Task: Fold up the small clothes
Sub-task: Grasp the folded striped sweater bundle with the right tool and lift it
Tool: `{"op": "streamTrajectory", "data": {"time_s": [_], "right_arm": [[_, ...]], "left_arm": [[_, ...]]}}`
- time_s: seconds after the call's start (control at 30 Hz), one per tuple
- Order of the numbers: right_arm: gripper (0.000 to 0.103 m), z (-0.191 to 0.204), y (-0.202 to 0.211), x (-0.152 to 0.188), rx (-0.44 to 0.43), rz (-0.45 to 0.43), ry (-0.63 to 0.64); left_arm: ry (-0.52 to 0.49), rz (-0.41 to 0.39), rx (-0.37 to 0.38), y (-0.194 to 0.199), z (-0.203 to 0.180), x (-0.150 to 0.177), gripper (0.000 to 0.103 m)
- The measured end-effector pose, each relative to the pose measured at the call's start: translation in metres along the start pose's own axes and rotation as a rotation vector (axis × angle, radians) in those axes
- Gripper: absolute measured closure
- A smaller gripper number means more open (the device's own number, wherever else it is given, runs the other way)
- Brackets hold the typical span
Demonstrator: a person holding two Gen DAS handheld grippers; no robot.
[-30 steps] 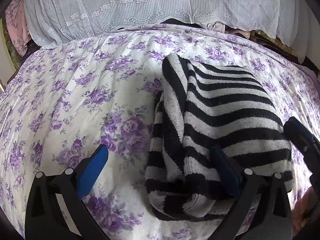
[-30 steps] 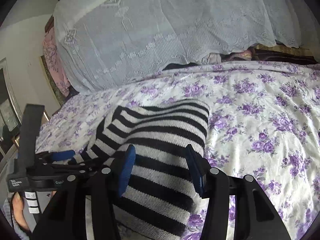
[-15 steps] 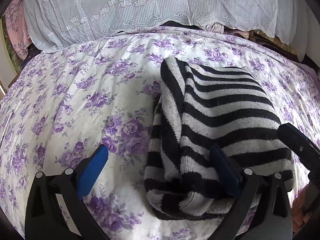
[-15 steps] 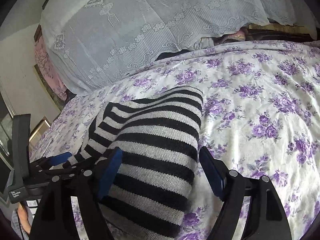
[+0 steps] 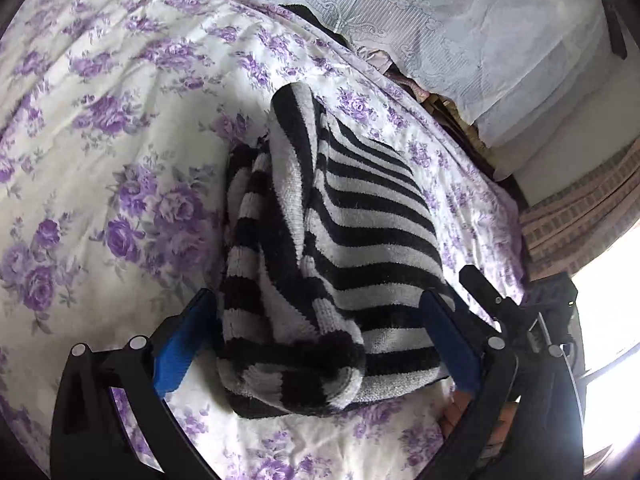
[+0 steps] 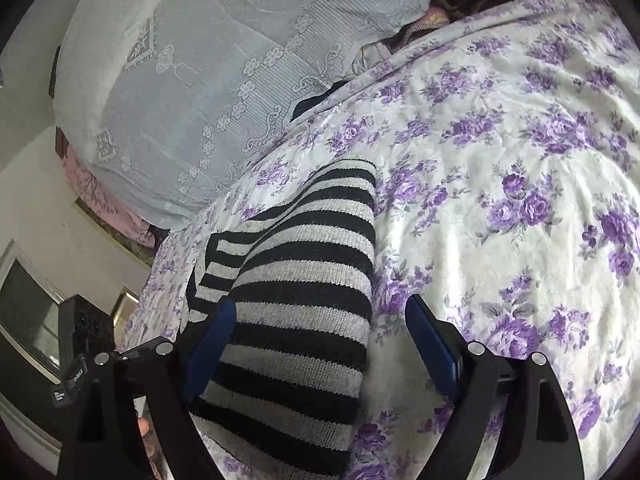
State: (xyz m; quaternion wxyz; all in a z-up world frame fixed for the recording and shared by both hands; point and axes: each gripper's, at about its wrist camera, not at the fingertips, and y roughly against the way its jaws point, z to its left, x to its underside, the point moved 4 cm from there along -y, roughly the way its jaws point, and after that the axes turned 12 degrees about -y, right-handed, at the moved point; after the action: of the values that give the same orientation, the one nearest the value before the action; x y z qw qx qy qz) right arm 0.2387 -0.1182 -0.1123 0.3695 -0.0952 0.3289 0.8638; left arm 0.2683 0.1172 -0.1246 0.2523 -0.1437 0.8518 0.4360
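While folded striped sweater (image 5: 344, 264) lies on floral bedspread (image 5: 120, 152), centre of both frames, no containers in view. Left gripper (image 5: 320, 336) jaws wide apart, straddling sweater's near end; contact with left pad hard to judge. Right gripper (image 6: 320, 344) jaws just been opening, now wide; sweater between them, left pad at its edge, right pad clear over bedspread. Sweater's near edge cut off at bottom of right frame. Lace cover (image 6: 208, 80) across top hides items beneath.
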Motion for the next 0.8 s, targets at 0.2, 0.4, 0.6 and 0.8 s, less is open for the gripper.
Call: {"op": "streamTrajectory", "data": {"time_s": [0.2, 0.4, 0.6, 0.8], "right_arm": [[0.016, -0.002, 0.0, -0.001, -0.013, 0.007, -0.018], [0.016, -0.001, 0.0, 0.0, -0.018, 0.013, -0.02], [0.016, -0.002, -0.001, 0.0, -0.018, 0.021, -0.019], [0.014, 0.0, -0.006, 0.003, -0.008, 0.044, -0.002]], "left_arm": [[0.065, 0.001, 0.18, 0.004, 0.005, 0.004, 0.004], [0.037, 0.144, 0.07, -0.01, 0.0, 0.013, 0.005], [0.029, 0.189, 0.003, -0.01, -0.011, 0.021, 0.004], [-0.009, 0.16, 0.006, -0.031, -0.016, 0.014, 0.004]]}}
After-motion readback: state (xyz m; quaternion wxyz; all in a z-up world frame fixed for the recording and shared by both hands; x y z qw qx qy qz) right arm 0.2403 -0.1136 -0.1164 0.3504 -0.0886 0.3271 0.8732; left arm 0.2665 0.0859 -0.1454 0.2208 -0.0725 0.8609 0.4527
